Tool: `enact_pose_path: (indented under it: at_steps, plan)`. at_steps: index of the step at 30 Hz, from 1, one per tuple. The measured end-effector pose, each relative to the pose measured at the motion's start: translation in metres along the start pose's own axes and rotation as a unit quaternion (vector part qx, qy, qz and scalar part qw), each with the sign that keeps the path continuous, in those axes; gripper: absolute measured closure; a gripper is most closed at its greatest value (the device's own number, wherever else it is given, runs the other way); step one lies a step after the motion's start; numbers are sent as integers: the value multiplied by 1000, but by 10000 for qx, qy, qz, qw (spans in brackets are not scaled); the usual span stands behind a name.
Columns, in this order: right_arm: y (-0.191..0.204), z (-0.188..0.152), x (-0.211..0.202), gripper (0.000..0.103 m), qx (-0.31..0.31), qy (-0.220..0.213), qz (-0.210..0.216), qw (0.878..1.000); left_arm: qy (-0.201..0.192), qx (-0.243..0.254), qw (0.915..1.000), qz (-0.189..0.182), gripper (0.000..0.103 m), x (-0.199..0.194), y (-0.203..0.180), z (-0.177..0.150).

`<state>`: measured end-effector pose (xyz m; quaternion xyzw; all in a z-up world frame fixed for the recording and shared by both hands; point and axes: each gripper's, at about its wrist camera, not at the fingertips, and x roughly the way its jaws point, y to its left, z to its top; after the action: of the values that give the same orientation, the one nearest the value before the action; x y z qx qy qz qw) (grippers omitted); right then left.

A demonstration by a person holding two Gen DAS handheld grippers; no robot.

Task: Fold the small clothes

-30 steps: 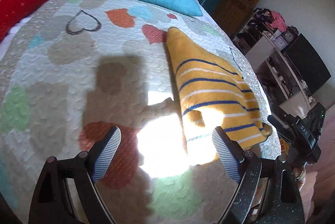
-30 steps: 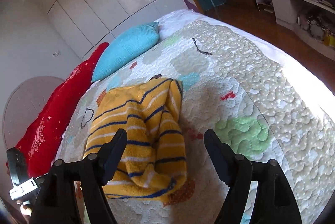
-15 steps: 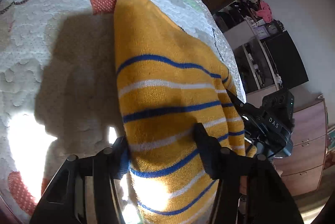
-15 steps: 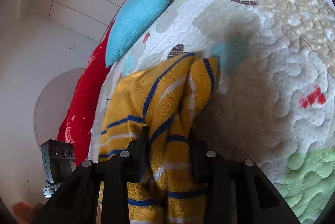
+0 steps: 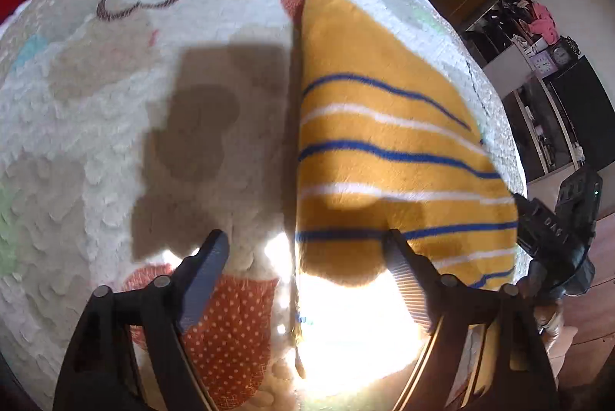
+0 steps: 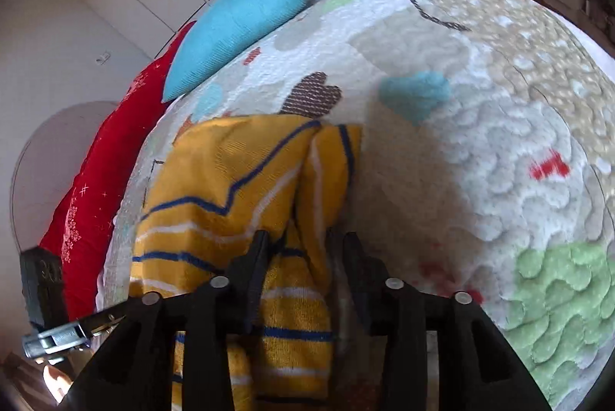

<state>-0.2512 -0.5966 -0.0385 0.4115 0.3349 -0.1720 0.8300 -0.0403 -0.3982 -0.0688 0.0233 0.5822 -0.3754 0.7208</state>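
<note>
Your bed (image 5: 96, 149) fills both views, spread with a quilted white cover printed with hearts and coloured patches, sunlight glaring near its close edge. At its far end lie a long red cushion (image 6: 96, 180) and a turquoise pillow (image 6: 238, 26). The yellow garment (image 5: 384, 142), striped in blue and white, lies on the cover, folded lengthwise with a straight edge on its left in the left wrist view and a narrower folded part along its right in the right wrist view. Your left gripper (image 5: 303, 249) hangs over the garment's near left corner; its jaws have just been opening and stand wide, one finger over the bare cover, the other over the cloth, pressing on nothing. Your right gripper (image 6: 303, 245) sits at the garment's near right part; its jaws have just been opening to about half width, with a fold of the cloth still between them, apparently no longer pinched.
</note>
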Motion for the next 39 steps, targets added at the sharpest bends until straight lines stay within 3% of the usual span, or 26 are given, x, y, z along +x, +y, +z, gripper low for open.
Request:
enact_pose_path:
  at_steps: [2,6,10,12,13,15,17,21,23,25,30,32,36,39]
  plan:
    - [-2,-4,-14,50,62,-129,-116,9998,-284,-105,9995,-69,18,-13,5,-12]
    - [31,-7,-59,50,-513,-808,-481,9942,-843,-6,9962,214,18,-54,-2,-27]
    - [85,-29,-85,50,-1319,-1200,-263,9836,-1771,234,9822,585,18,-112,-18,-53]
    - [102,-43,-74,50,-1582,-960,2,9827,-2369,389,9668,875,14,-144,-28,-68]
    - [104,-51,-64,50,-1624,-812,19,9834,-2735,435,9550,1059,9,-161,-32,-78]
    - [98,-62,-38,50,-1527,-469,-278,9868,-3495,459,9259,1359,0,-194,-36,-98]
    - [82,-75,-17,50,-1378,-191,-847,9866,-4038,440,9016,1489,0,-223,-34,-114]
    - [65,-94,-41,46,-1097,-304,-951,9889,-4352,374,8895,1340,0,-261,-25,-138]
    - [60,-104,-59,41,-950,-390,-1054,9891,-4570,281,8763,1498,0,-273,-24,-153]
    - [56,-115,-78,41,-795,-452,-958,9912,-4642,212,8694,1681,0,-282,-25,-162]
    - [75,-145,-119,36,-1033,-767,-896,9876,-4716,370,8650,1671,0,-291,-31,-183]
    - [86,-155,-129,31,-1203,-925,-923,9841,-4600,433,8745,1475,0,-287,-32,-185]
    - [103,-165,-134,30,-1382,-1030,-933,9806,-3962,616,9047,1442,0,-261,-36,-180]
    - [110,-169,-129,29,-1452,-928,-891,9810,-3633,720,9153,1586,0,-241,-39,-181]
